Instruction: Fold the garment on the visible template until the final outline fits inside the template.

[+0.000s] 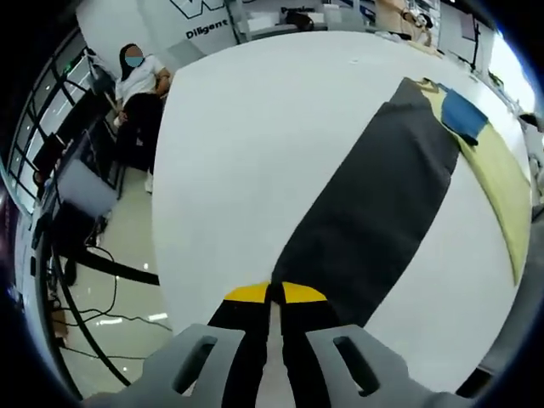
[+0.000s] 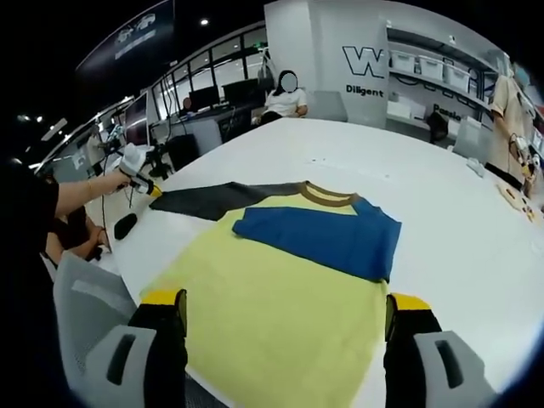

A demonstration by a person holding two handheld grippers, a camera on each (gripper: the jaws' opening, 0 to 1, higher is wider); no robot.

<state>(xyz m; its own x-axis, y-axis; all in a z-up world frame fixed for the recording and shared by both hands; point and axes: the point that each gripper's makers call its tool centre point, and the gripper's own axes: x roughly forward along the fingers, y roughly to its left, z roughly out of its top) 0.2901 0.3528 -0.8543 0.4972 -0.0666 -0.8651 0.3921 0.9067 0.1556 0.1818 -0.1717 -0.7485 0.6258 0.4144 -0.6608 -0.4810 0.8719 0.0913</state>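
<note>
Now L gripper (image 1: 274, 293) pinching sleeve (image 1: 374, 204)

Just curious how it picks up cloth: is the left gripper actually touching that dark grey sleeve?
Touching. In the left gripper view, the left gripper has its yellow-tipped jaws pinched together on the end of the dark grey sleeve.

Left gripper view close along dark sleeve (image 1: 374, 204), right gripper view from hem, both sharing garment (image 2: 280, 314), table (image 2: 442, 187)

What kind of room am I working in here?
Probably an open-plan lab or office workspace: a large white table holds the garment, desks with monitors line the windows, shelves of storage bins stand behind, and a seated person waits nearby.
</note>
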